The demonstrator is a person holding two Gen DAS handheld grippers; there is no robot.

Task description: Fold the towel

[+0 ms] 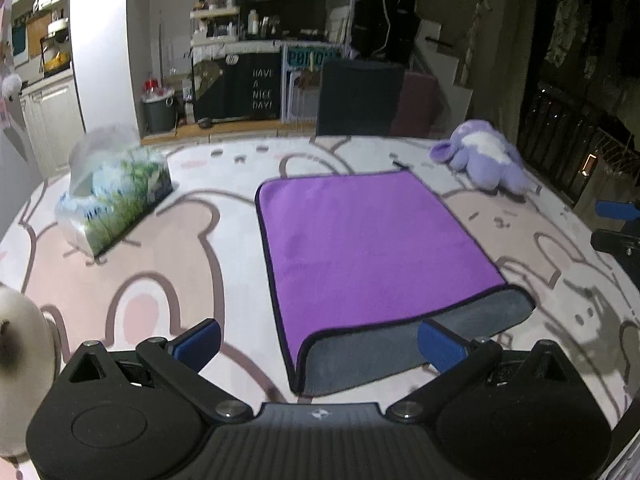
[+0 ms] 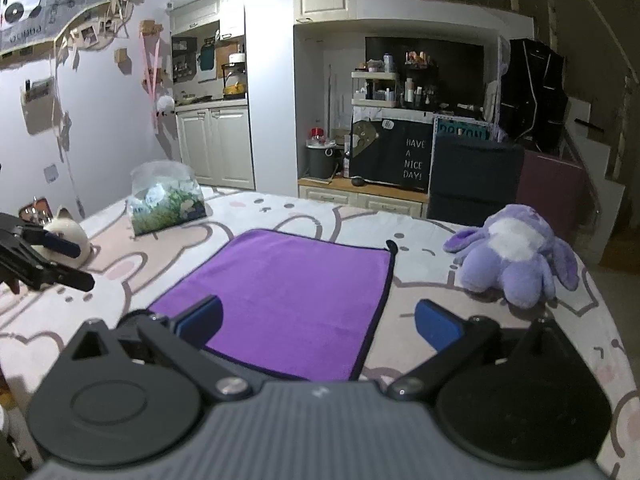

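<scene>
A purple towel (image 1: 368,240) with a dark hem lies on the patterned bed cover, folded once so a grey strip of its underside (image 1: 400,344) shows at the near edge. My left gripper (image 1: 320,338) is open and empty, just above that near edge. In the right wrist view the towel (image 2: 288,296) lies flat ahead. My right gripper (image 2: 318,322) is open and empty over the towel's near edge. The left gripper (image 2: 60,258) shows at the left of that view, and the right gripper (image 1: 616,224) at the right edge of the left wrist view.
A purple plush toy (image 1: 486,158) (image 2: 516,254) lies right of the towel. A plastic-wrapped pack (image 1: 114,196) (image 2: 168,202) sits to the left. A white cat plush (image 2: 66,236) (image 1: 24,340) lies near the left gripper. Cabinets and shelves stand beyond the bed.
</scene>
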